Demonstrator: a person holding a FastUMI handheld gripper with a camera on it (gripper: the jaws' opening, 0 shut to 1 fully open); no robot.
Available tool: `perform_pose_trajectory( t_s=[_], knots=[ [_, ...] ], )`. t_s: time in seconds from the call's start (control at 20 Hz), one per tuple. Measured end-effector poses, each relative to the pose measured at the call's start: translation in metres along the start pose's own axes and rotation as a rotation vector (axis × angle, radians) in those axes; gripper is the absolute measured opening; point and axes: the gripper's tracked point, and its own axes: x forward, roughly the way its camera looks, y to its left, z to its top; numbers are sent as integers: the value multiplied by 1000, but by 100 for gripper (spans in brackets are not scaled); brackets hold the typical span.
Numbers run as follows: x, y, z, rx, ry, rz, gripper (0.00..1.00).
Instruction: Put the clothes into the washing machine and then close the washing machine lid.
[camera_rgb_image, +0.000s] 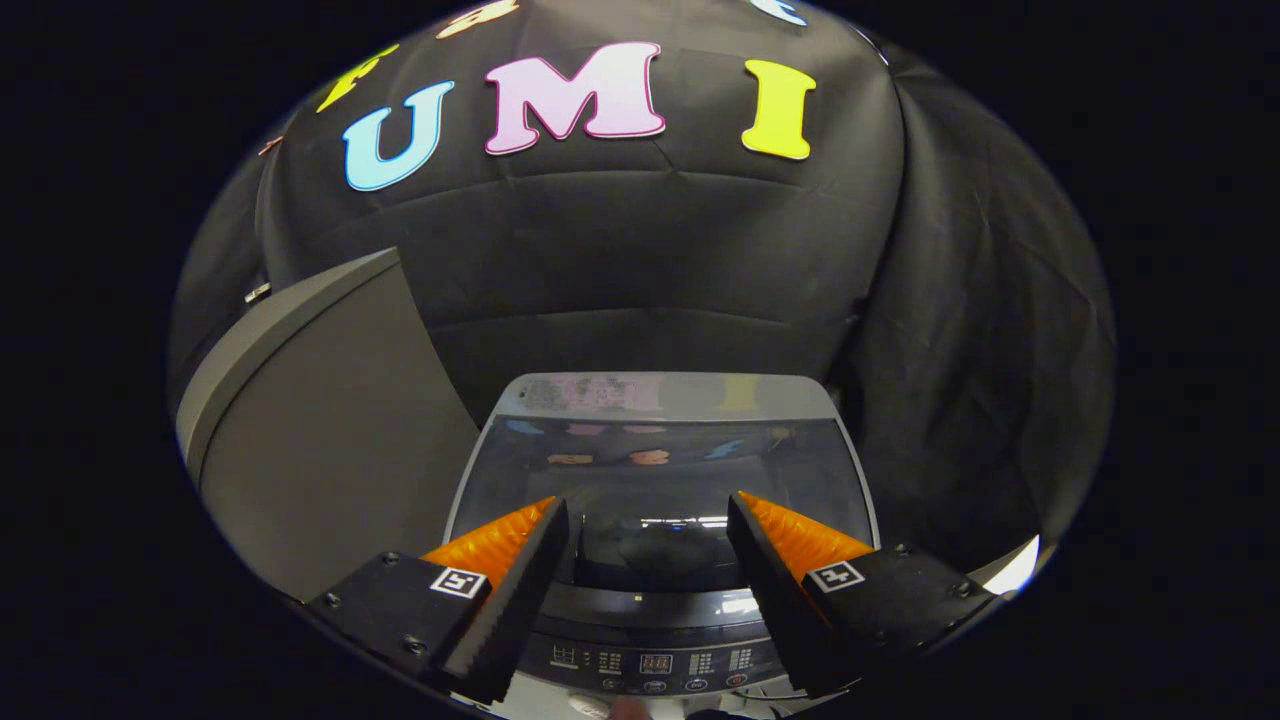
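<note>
Hovering over the front of the washing machine (660, 610), the gripper (648, 520) is sitting with its fingers spread wide and nothing between them. Right below the fingers, the washing machine's control panel (655, 662) is showing a row of small buttons and a little display, too tiny to make out. Just past that panel, between the fingertips, the washing machine lid (660, 480) is lying flat and closed; it's a dark glass pane that's reflecting the booth, so I can't tell whether any clothes are inside. Beyond the lid, the machine's pale grey back edge (660, 392) is catching some glare. Off to the left of the washing machine, a tall grey cabinet-like box (330, 440) is standing close beside it. Behind the machine, the booth's black cloth wall (640, 270) is hanging with a few creases.
</note>
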Motion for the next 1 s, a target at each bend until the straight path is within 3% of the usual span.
perform_pose_trajectory(
  t_s=[1.0],
  knots=[
    [-113,3,135,110,-357,24,100]
  ],
)
